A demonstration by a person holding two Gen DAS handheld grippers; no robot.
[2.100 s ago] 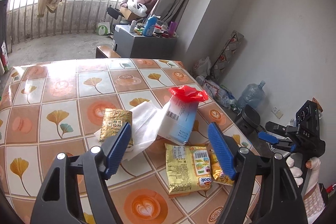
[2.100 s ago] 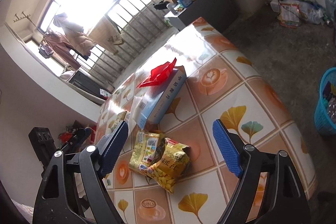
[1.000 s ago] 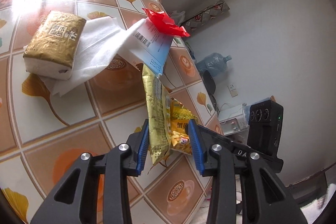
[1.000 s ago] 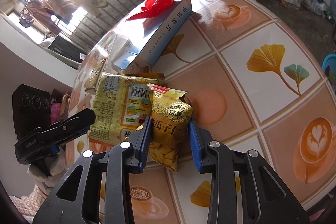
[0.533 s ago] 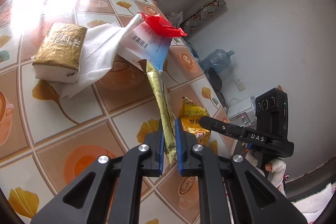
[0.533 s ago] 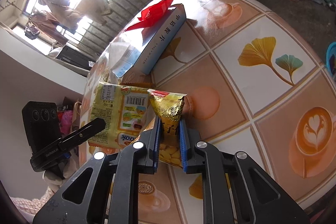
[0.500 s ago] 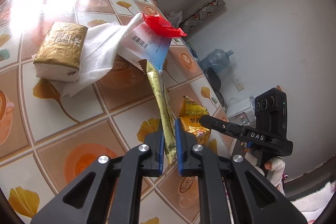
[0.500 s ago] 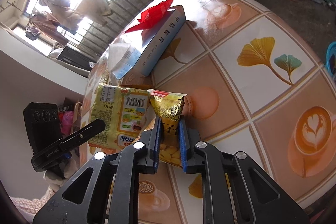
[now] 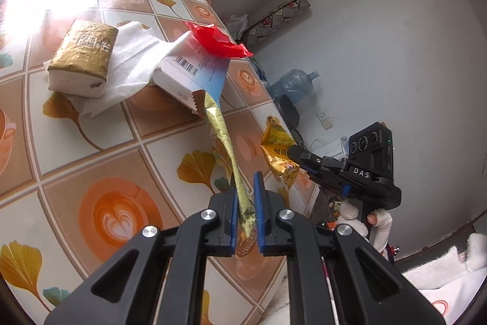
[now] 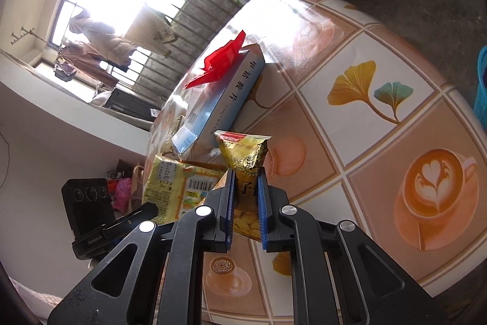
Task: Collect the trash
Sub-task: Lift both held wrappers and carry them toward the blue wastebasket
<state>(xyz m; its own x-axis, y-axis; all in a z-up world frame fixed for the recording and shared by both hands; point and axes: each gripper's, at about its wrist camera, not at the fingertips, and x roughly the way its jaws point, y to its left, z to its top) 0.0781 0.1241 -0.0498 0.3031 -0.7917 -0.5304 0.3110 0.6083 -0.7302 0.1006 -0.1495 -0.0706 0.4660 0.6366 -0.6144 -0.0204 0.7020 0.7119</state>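
My left gripper [image 9: 244,188] is shut on the edge of a flat yellow snack packet [image 9: 223,139], seen edge-on and lifted off the table; the same packet shows face-on in the right wrist view [image 10: 176,181]. My right gripper [image 10: 246,191] is shut on a smaller golden snack bag [image 10: 245,156], also seen in the left wrist view [image 9: 278,154], raised above the tabletop. A blue-and-white box [image 9: 197,72] with a red wrapper [image 9: 217,40] on it lies just beyond both packets.
The tiled table [image 9: 91,148] also carries a gold tissue pack [image 9: 82,60] on white tissue [image 9: 134,60]. A blue basket [image 10: 481,90] stands on the floor at the right. A water jug [image 9: 292,83] and clutter sit by the wall.
Both grippers closed on their packets about a second ago. Since then both have lifted the packets off the table and drawn back a little.
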